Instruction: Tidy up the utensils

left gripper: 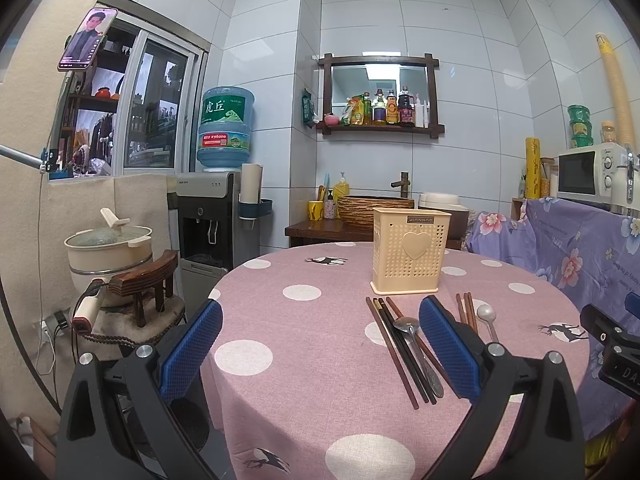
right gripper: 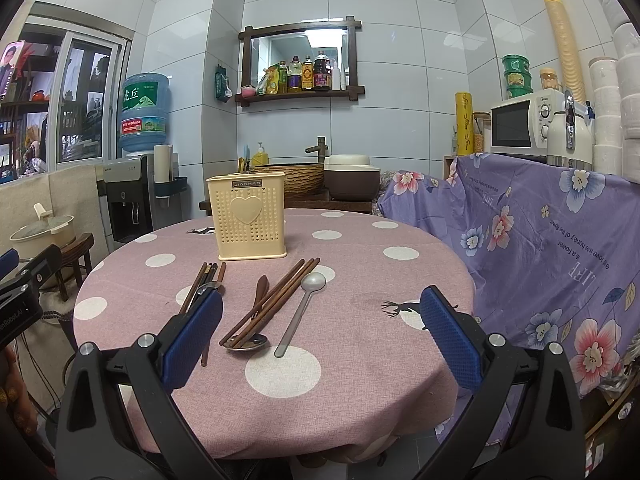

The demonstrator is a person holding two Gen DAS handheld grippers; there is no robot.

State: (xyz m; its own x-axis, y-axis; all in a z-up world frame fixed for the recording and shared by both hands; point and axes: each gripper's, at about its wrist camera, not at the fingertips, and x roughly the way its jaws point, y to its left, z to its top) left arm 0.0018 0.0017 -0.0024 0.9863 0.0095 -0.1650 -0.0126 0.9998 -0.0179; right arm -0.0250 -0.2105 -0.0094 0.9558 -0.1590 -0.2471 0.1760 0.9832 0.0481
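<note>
A cream perforated utensil holder [left gripper: 409, 251] with a heart stands upright on the pink dotted round table [left gripper: 320, 360]; it also shows in the right wrist view [right gripper: 250, 217]. Chopsticks [left gripper: 396, 350] and a metal spoon [left gripper: 418, 354] lie in front of it, with more chopsticks [right gripper: 272, 300], a wooden spoon [right gripper: 261, 288], a metal spoon [right gripper: 246, 343] and a translucent spoon [right gripper: 300, 312] to the right. My left gripper [left gripper: 320, 340] is open above the table's left part. My right gripper [right gripper: 322, 330] is open over the right utensil group.
A water dispenser [left gripper: 216, 208] and a stool with a pot [left gripper: 116, 248] stand left of the table. A floral purple cloth [right gripper: 540, 240] covers furniture on the right, with a microwave [right gripper: 524, 124] above. A sink counter [right gripper: 288, 184] is behind the table.
</note>
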